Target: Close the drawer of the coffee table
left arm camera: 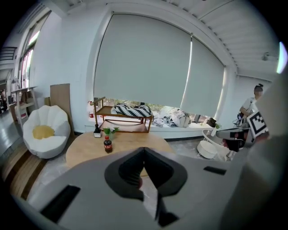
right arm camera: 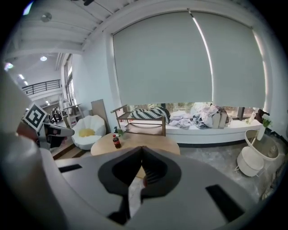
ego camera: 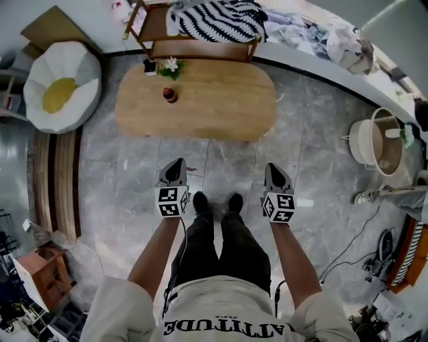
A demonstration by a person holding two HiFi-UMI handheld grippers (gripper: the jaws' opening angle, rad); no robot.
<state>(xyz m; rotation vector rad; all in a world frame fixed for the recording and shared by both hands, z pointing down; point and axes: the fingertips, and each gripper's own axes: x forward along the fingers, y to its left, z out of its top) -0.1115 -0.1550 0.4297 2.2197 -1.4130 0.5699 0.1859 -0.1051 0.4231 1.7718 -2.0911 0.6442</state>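
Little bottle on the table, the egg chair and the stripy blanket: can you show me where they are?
Little bottle [ego camera: 170, 95], head view, on its dark body.
Egg chair [ego camera: 59, 95], head view, on its yellow middle.
Stripy blanket [ego camera: 215, 20], head view, on its top folds.

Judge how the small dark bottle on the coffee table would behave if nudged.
The bottle stands upright, tall for its narrow base, so it would probably tip rather than slide. Round-bodied, it would likely roll across the smooth coffee table once down.
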